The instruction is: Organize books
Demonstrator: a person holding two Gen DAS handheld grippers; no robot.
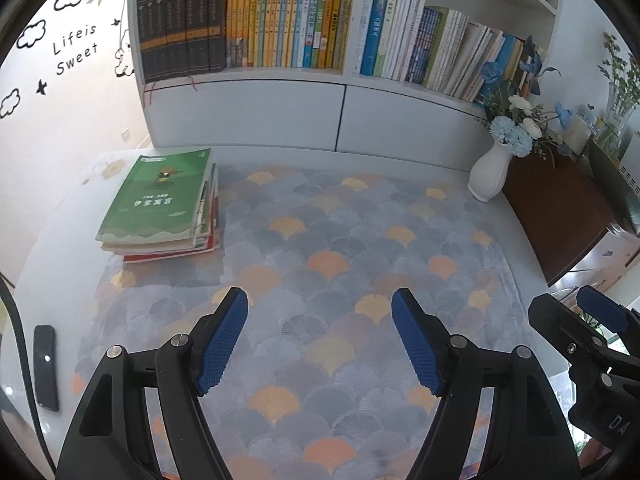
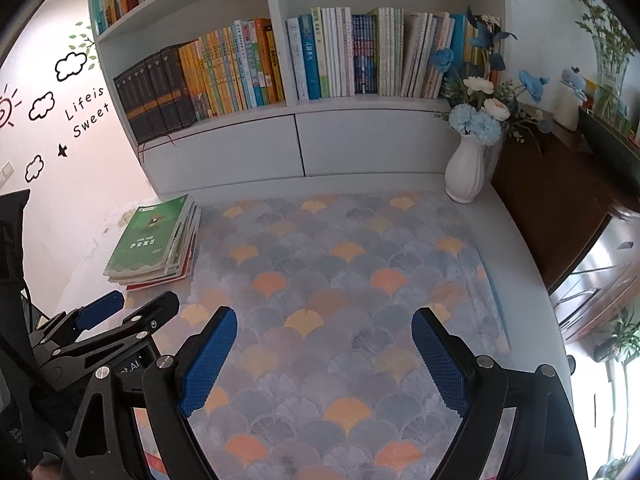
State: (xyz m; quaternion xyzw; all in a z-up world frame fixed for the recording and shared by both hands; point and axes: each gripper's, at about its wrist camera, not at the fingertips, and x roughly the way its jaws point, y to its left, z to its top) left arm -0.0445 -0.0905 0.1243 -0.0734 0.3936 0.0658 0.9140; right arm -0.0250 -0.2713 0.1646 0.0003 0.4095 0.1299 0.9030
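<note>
Here both the left gripper [image 1: 320,300] and right gripper [image 2: 324,320] tilt down, spread, empty, above the mat [image 1: 340,240].

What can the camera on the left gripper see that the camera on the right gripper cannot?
Only the left wrist view shows a black phone lying on the table near its left edge.

Only the right wrist view shows a sun drawing on the wall and a potted plant low at the right.

Both show the stack of books with a green cover on top, the bookshelf full of books, the white vase of flowers, the patterned tablecloth, and both open grippers: the left gripper and the right gripper.
</note>
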